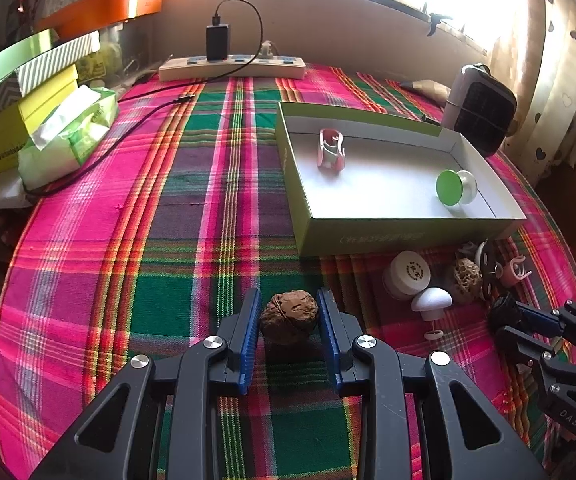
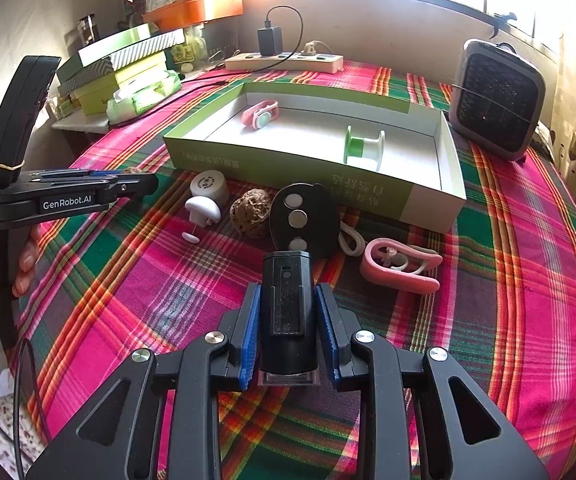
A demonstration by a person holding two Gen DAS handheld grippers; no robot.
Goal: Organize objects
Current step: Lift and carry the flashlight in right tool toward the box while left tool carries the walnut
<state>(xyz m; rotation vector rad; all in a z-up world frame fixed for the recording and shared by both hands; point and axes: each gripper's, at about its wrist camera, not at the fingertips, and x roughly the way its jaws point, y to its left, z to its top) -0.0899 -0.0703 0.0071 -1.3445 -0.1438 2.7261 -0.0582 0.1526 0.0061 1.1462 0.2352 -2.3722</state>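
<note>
On my left gripper the ribbed blue pads are closed on a walnut, brown, wrinkled and roughly round, gripped at both flanks and held over the woven plaid tablecloth of pink, green and orange bands. My right gripper has its jaws narrow, clamped on a black rectangular device with a hard matte plastic casing, its long axis running along the fingers.

The shallow cardboard box, green outside and white inside with straight low walls, lies open on the cloth beyond both grippers. Inside I see a pink looped clip near the far left corner and a green-and-white spool lying on its side, well apart from it.

In front of the box's near wall I note a cluster: a white round cap, a white mushroom-shaped plug, a pitted brown nut, a flat black oval plate bearing three metal discs, and a soft pink oval loop to the right.

A dark grille-fronted heater stands beside the box's far right corner.
</note>
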